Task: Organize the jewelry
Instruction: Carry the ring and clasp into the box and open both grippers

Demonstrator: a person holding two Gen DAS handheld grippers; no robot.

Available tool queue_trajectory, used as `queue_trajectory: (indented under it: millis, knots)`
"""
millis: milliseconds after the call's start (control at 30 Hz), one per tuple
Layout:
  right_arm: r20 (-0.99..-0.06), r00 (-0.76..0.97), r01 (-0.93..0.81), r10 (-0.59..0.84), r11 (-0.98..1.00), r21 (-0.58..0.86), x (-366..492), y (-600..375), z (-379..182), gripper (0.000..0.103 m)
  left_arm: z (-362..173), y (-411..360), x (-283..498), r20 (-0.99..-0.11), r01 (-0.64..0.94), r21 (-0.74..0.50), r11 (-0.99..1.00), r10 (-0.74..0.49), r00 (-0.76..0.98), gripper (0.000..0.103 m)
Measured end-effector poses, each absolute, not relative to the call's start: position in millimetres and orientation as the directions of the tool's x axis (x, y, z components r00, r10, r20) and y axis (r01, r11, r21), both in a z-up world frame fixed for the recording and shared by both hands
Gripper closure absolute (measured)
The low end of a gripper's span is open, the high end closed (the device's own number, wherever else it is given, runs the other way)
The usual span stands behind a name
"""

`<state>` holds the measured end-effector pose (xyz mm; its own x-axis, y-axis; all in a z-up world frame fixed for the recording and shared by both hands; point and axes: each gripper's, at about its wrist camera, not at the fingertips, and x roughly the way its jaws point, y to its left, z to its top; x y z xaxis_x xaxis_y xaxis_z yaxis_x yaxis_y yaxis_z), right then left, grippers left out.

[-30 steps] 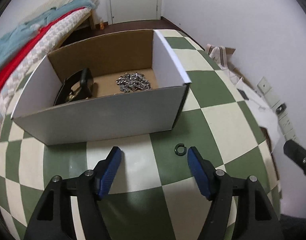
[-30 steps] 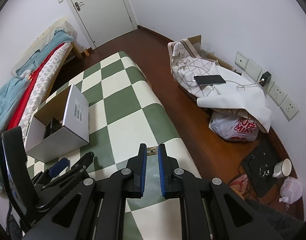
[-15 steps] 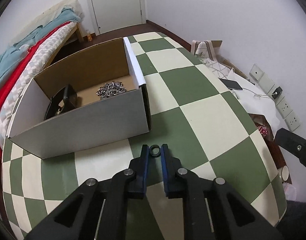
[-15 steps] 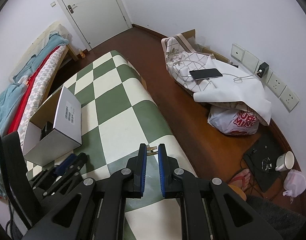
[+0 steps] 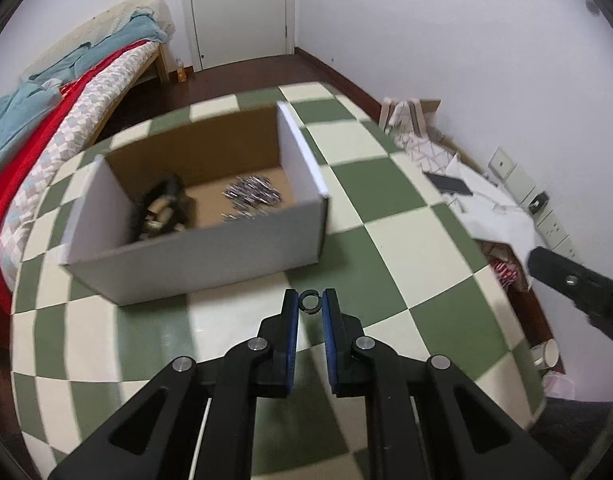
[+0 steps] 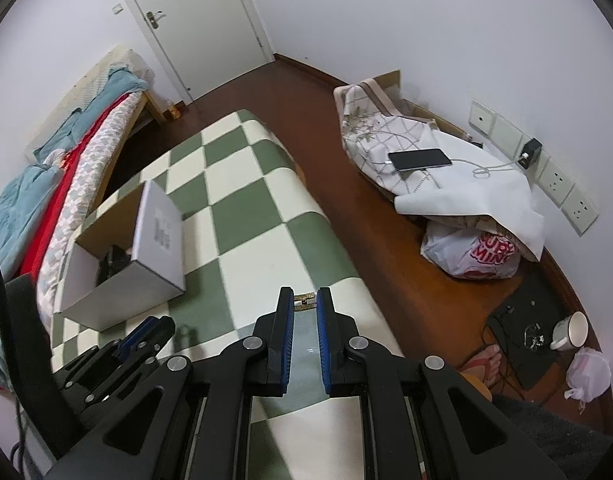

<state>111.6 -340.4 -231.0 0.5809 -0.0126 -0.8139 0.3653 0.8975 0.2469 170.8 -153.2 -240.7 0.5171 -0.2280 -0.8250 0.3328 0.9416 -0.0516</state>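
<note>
A small dark ring [image 5: 309,303] is pinched between the blue pads of my left gripper [image 5: 309,305], which is shut on it and holds it above the checkered tabletop, in front of the open white cardboard box [image 5: 194,258]. Inside the box lie a heap of silver chain [image 5: 252,193] and a dark bracelet-like piece [image 5: 162,210]. My right gripper [image 6: 305,304] is shut on a small gold-coloured piece [image 6: 304,304] at its fingertips, over the table's near right edge. The same box [image 6: 154,258] and my left gripper [image 6: 146,334] show in the right wrist view.
The green-and-cream checkered table [image 5: 386,200] ends close on the right over a wooden floor [image 6: 346,184]. A bed [image 5: 46,120] lies left of the table. Bags, a phone [image 6: 420,159] and a mug [image 6: 570,330] lie on the floor. A person's foot [image 6: 490,360] is near the table.
My left gripper closed on the dark ring that lay on the table and lifted it, pulling back from the box. The right gripper stayed shut on its gold piece and hardly moved.
</note>
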Motion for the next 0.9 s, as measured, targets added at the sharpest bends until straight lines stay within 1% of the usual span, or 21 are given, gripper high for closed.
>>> queue_trajectory:
  millis: [100, 200, 333, 500, 567, 733, 800, 867, 900]
  knots:
    - [-0.797, 0.603, 0.324, 0.024, 0.906, 0.272, 118, -330, -214, 0.091, -212, -127, 174, -0.806, 0.299, -0.076, 0.951, -0.235, 0.544, 0.094]
    - [-0.775, 0.628, 0.274, 0.077, 0.91, 0.312, 131, -319, -194, 0.091, -186, -97, 194, -0.798, 0.25, -0.105, 0.962, -0.232, 0.557, 0.094]
    - [-0.743, 0.642, 0.185, 0.188, 0.903, 0.388, 166, -297, -172, 0.091, -171, -70, 236, -0.811, 0.207, -0.128, 0.97, -0.223, 0.54, 0.094]
    - [-0.742, 0.579, 0.101, 0.339, 0.872, 0.478, 221, -264, -173, 0.091, -190, -53, 289, -0.869, 0.182, -0.203, 0.962, -0.263, 0.419, 0.094]
    - [-0.754, 0.543, 0.093, 0.37, 0.866, 0.492, 243, -253, -182, 0.091, -200, -49, 308, -0.882, 0.17, -0.253, 0.953, -0.299, 0.364, 0.094]
    - [-0.788, 0.439, 0.108, 0.431, 0.846, 0.523, 286, -238, -209, 0.091, -212, -45, 337, -0.894, 0.14, -0.307, 0.941, -0.336, 0.295, 0.093]
    - [-0.795, 0.401, 0.115, 0.455, 0.836, 0.536, 299, -236, -219, 0.091, -216, -43, 346, -0.893, 0.122, -0.349, 0.929, -0.369, 0.258, 0.093]
    - [-0.792, 0.367, 0.125, 0.487, 0.818, 0.561, 309, -234, -226, 0.09, -218, -41, 350, -0.891, 0.106, -0.37, 0.923, -0.385, 0.24, 0.091]
    - [-0.791, 0.346, 0.131, 0.505, 0.808, 0.574, 312, -234, -230, 0.09, -218, -40, 352, -0.891, 0.096, -0.375, 0.922, -0.387, 0.236, 0.085]
